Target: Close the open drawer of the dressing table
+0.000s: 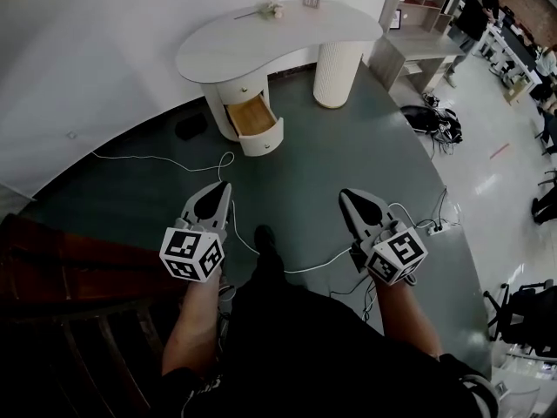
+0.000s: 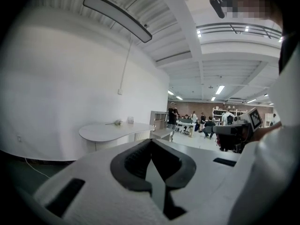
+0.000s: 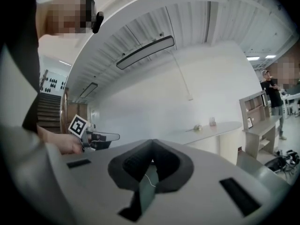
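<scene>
The white dressing table stands against the wall at the far side of the dark green floor. Its lower drawer is pulled out, showing a wooden inside. Both grippers are held low in front of the person, a few steps from the table. My left gripper is shut with nothing between its jaws, and so is my right gripper. In the left gripper view the jaws meet, with the table far ahead. The right gripper view shows closed jaws and the table ahead to the right.
A white cable runs across the floor between me and the table, ending at a power strip. A black bag lies beside a grey shelf unit. Dark wooden stairs are at my left. People stand at the far right.
</scene>
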A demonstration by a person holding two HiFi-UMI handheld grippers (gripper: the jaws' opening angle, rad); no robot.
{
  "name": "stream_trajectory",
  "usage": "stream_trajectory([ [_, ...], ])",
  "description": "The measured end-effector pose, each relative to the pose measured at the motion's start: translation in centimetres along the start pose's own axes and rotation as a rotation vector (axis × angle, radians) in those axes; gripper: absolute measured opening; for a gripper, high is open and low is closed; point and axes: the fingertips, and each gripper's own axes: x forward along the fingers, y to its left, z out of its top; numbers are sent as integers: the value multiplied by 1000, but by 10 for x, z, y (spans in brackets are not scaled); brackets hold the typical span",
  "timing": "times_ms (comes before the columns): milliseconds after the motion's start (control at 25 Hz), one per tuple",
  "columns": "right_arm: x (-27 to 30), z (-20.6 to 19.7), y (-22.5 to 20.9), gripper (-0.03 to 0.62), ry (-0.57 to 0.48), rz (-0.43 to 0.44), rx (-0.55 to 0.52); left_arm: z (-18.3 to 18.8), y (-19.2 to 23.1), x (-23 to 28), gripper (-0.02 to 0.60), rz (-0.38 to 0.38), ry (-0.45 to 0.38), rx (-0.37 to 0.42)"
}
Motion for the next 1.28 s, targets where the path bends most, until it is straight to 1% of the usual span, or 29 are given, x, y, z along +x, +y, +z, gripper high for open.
stream_trajectory([
  [200, 63, -7, -30, 5, 48, 8, -21, 0, 56, 52, 9, 6, -5, -28],
  [400, 155, 3, -60, 5, 97, -10, -15, 18, 128, 111, 9, -23, 0, -46],
  [560, 235, 16, -71, 5, 109, -11, -11, 28, 186, 147, 9, -40, -2, -58],
  [640, 264, 18, -70, 5, 102, -8, -9, 27, 207, 161, 9, -51, 1, -60],
  [800, 293, 7, -78, 5, 127, -11, 11, 21, 227, 187, 9, -70, 18, -79],
  [1000, 322, -15, -108, 5, 175, -24, 76, 13, 242, 213, 9, -74, 38, -101],
  [1120, 345, -23, -124, 5, 183, -5, 105, 6, 252, 226, 9, -55, 53, -119],
  [1280, 375, -32, -148, 5, 200, 43, 115, 1, 261, 254, 9, -27, 78, -134],
])
